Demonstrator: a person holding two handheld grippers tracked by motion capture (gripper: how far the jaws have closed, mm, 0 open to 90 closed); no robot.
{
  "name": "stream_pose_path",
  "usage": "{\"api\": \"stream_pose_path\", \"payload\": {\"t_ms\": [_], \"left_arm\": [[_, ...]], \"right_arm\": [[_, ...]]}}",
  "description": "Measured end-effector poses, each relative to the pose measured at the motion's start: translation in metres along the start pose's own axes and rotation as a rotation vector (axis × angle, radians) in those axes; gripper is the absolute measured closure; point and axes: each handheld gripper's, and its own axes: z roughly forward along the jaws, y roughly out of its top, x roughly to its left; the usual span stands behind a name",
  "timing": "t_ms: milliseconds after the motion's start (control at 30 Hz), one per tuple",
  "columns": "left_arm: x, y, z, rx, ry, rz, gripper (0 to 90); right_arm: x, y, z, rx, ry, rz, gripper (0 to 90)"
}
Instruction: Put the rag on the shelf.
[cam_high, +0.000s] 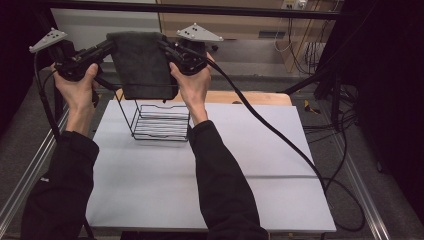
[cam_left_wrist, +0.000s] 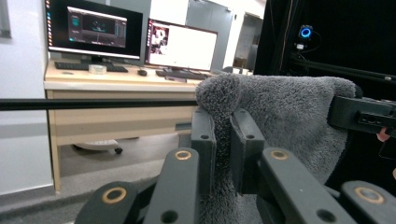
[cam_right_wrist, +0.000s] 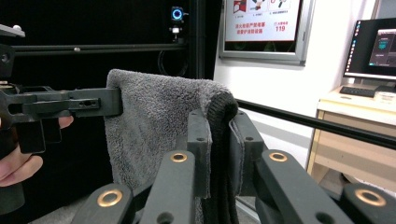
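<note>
A dark grey towel hangs folded in the air, held by its two top corners above a black wire rack. My left gripper is shut on the towel's left top corner. At the other corner my right gripper is shut too. In the left gripper view the towel stretches away to the right gripper's jaws. In the right gripper view the cloth runs left to the left gripper and the hand that holds it. The towel's lower edge hangs just over the rack's top.
The rack stands at the far left of a white table top. A wooden strip lies behind the table. Cables trail across the table's right side. Desks with monitors stand beyond a black frame bar.
</note>
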Motion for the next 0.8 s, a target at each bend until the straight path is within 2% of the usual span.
{"api": "stream_pose_path", "payload": {"t_ms": [467,800], "left_arm": [[-0.001,-0.024,-0.008,0.055,-0.03,0.014,81.0],[-0.002,-0.035,-0.022,0.068,-0.052,0.018,81.0]], "right_arm": [[0.001,-0.024,-0.009,0.048,0.025,0.012,81.1],[0.009,-0.03,-0.016,0.067,0.059,0.001,80.9]]}}
